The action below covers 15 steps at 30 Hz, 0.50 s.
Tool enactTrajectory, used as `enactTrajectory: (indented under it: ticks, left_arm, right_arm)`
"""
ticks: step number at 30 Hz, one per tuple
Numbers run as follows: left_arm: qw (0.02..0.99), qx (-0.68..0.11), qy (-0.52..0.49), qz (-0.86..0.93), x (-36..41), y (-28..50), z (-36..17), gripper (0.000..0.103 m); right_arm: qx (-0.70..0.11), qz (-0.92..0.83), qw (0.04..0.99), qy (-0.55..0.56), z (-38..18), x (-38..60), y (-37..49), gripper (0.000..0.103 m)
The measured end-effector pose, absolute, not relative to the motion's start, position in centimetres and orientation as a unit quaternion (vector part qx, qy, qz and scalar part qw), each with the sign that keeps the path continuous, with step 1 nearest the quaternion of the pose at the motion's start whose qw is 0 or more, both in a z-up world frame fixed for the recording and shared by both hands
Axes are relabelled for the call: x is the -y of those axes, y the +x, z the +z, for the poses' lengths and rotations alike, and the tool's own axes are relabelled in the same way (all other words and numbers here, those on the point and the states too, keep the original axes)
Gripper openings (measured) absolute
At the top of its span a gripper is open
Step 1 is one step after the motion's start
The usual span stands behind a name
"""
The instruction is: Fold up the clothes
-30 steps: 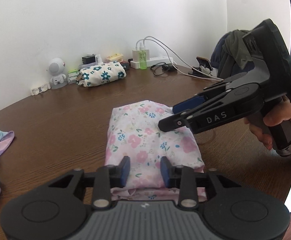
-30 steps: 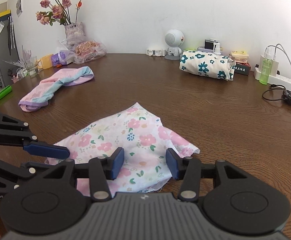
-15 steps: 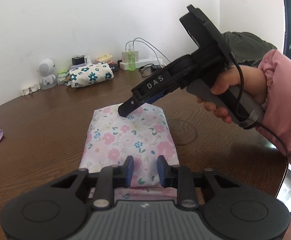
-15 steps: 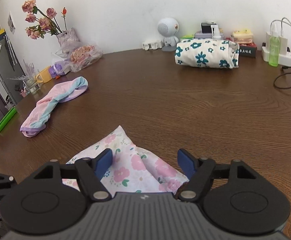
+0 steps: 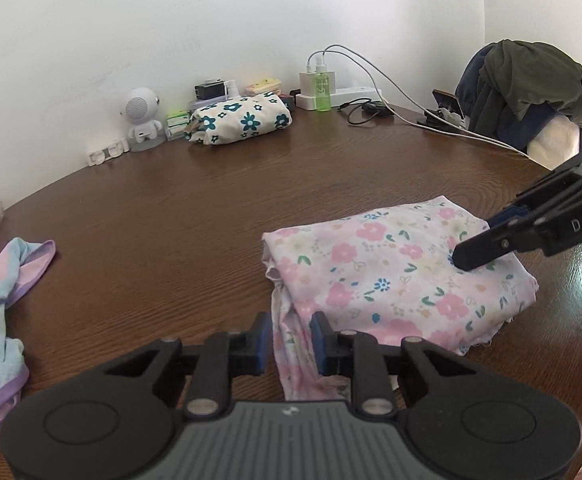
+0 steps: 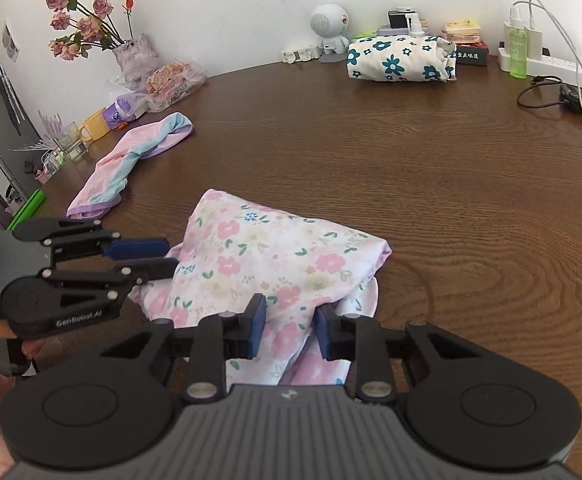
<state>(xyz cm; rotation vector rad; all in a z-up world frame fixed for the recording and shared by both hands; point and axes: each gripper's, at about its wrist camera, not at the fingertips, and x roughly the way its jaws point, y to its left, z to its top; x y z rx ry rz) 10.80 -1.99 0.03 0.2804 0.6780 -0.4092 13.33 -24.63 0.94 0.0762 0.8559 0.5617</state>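
A folded pink floral garment (image 5: 395, 280) lay near the front of the brown wooden surface (image 5: 211, 208). The left tongs (image 5: 289, 340) gripped its loose lower edge, fabric pinched between the blue pads. The right tongs (image 6: 289, 330) clasped a raised bunch of the same cloth; in the left view their tips pressed onto the top fold, the hand behind cut off by the frame. A pink-and-blue garment (image 6: 131, 160) lay well apart, partly cropped.
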Motion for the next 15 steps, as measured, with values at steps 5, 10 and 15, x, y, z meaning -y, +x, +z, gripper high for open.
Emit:
enactTrajectory:
  ticks: [5, 10, 15]
  left_arm:
    - [0.912, -0.325, 0.148, -0.204, 2.6, 10.3, 0.1, 0.016]
    - [0.926, -0.313, 0.091, -0.19, 1.9, 9.1, 1.0, 0.034]
    - [0.94, -0.292, 0.024, -0.175, 1.2, 7.4, 2.1, 0.099]
  right_arm:
    - [-0.395, 0.255, 0.881, 0.052, 0.8, 25.2, 13.1, 0.026]
    - [-0.375, 0.252, 0.889, 0.068, 1.6, 26.4, 13.0, 0.046]
    - [-0.345, 0.243, 0.901, 0.095, 2.6, 27.8, 11.7, 0.103]
